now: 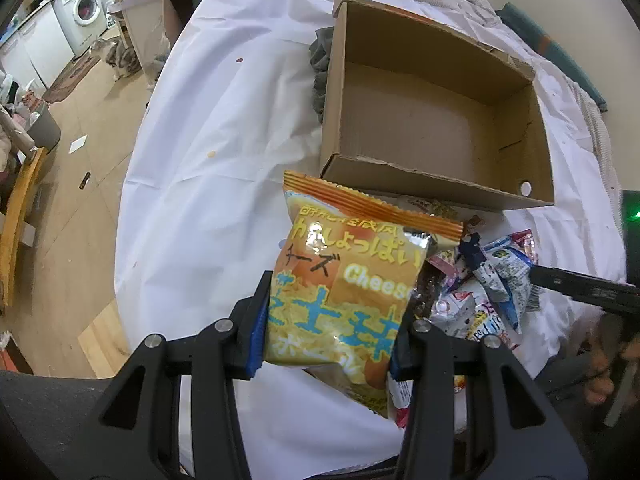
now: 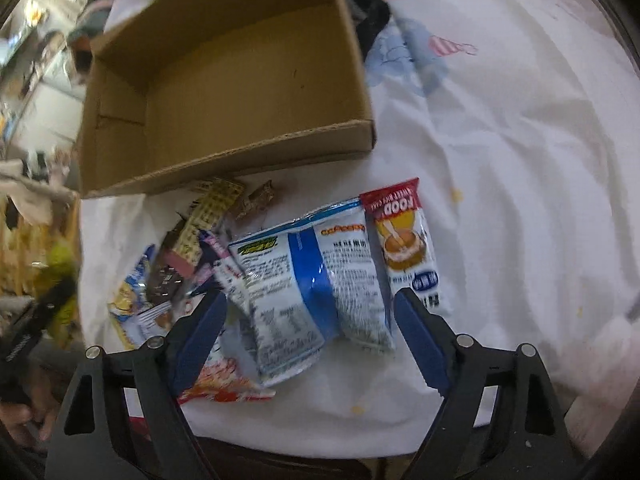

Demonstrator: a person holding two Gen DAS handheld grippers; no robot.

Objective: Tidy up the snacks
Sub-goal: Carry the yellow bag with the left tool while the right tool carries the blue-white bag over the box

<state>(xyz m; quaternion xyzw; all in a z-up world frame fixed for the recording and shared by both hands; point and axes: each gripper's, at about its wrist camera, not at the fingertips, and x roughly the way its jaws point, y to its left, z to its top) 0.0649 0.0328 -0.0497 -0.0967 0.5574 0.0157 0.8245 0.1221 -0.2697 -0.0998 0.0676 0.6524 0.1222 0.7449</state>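
Note:
My left gripper (image 1: 326, 316) is shut on a yellow-orange cheese snack bag (image 1: 344, 280) and holds it above the white cloth, just in front of the empty cardboard box (image 1: 420, 120). A pile of snack packets (image 1: 480, 292) lies to its right. My right gripper (image 2: 308, 320) is open and hovers over a blue-and-white snack bag (image 2: 308, 284), its fingers on either side of it. A red-topped rice cake packet (image 2: 408, 236) lies just right of that bag. The box (image 2: 224, 80) stands behind the pile.
The white cloth (image 1: 224, 120) covers the table, with a cartoon print (image 2: 404, 52) beside the box. Small yellow and brown packets (image 2: 208, 216) lie against the box's front wall. A dark cloth (image 1: 320, 68) sits at the box's left side. The table's left edge drops to a wooden floor (image 1: 80, 220).

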